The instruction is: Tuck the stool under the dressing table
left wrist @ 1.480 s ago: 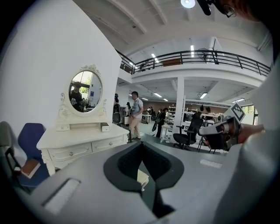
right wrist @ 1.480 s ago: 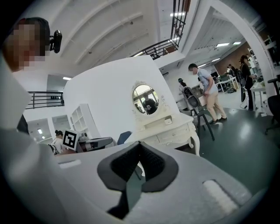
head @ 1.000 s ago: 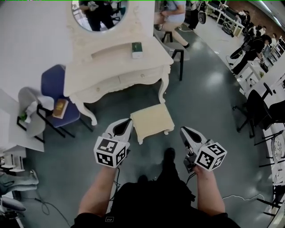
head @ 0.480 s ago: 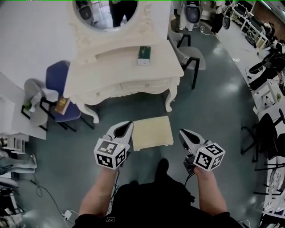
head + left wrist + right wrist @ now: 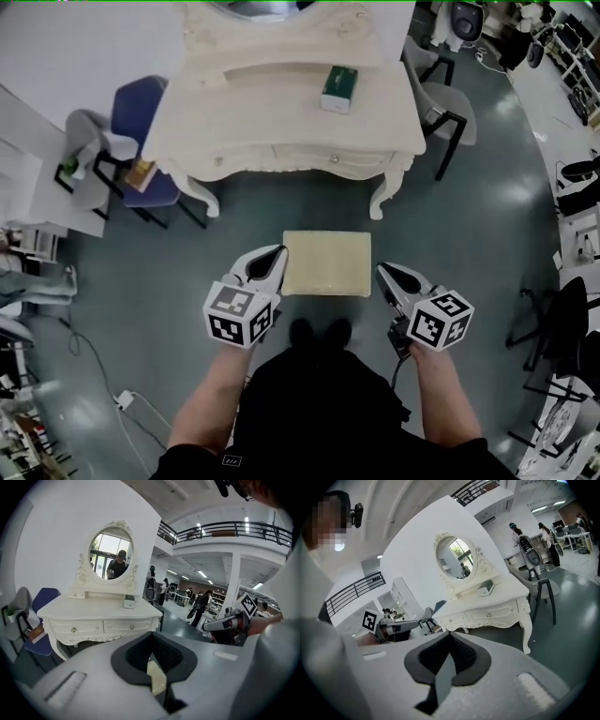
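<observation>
The cream stool (image 5: 327,262) stands on the grey floor just in front of the cream dressing table (image 5: 281,122), outside its legs. My left gripper (image 5: 268,263) is at the stool's left edge and my right gripper (image 5: 390,278) is off its right edge. Whether either touches it I cannot tell. Both are shut with nothing between their jaws. In the left gripper view the left gripper (image 5: 150,635) points at the table (image 5: 93,616), and a sliver of the stool (image 5: 156,678) shows below the jaws. The right gripper (image 5: 450,634) faces the table (image 5: 487,606).
A green box (image 5: 337,87) lies on the tabletop. A blue chair (image 5: 141,122) and a grey chair (image 5: 89,141) stand left of the table, and a black-legged chair (image 5: 445,103) to its right. A cable (image 5: 94,366) trails at left; office chairs (image 5: 562,319) at right.
The view has shifted toward the table, which now fills the top. The stool lies square between the two grippers instead of ahead at an angle. Both grippers stay shut.
</observation>
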Demonstrator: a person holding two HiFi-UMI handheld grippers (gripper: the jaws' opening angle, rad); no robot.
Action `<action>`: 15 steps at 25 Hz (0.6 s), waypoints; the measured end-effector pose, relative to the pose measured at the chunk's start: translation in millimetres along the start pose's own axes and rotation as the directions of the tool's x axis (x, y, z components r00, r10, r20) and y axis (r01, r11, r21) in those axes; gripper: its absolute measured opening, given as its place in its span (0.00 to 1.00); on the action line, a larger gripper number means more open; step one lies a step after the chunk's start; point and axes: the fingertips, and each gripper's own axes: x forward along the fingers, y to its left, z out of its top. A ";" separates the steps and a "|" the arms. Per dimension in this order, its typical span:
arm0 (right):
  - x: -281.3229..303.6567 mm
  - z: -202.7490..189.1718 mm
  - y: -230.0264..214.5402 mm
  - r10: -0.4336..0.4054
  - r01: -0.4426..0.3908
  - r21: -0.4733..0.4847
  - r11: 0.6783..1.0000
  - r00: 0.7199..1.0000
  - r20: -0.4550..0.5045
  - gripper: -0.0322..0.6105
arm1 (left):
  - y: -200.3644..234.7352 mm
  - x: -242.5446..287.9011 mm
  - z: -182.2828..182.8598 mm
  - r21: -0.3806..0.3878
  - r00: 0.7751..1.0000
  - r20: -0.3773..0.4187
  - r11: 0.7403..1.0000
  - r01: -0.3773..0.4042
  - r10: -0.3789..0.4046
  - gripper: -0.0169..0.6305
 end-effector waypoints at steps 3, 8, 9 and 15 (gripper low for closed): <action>18.5 -8.5 11.7 0.009 -0.009 -0.017 1.000 1.000 -0.026 0.06 | 12.7 -6.4 -16.2 -0.022 1.000 0.001 1.000 -0.006 0.006 0.05; 47.3 -37.4 19.5 0.017 -0.016 0.012 1.000 0.997 -0.079 0.06 | 42.3 -4.9 -58.7 -0.078 0.998 -0.049 0.996 -0.049 0.045 0.05; 50.4 -45.2 18.5 0.023 -0.021 0.019 1.000 0.994 -0.104 0.06 | 44.8 -3.7 -67.5 -0.097 0.996 -0.064 0.993 -0.061 0.055 0.05; 62.6 -60.8 0.0 0.060 -0.057 0.022 0.998 0.980 -0.190 0.06 | 53.7 4.6 -94.9 -0.165 0.986 -0.123 0.977 -0.135 0.115 0.05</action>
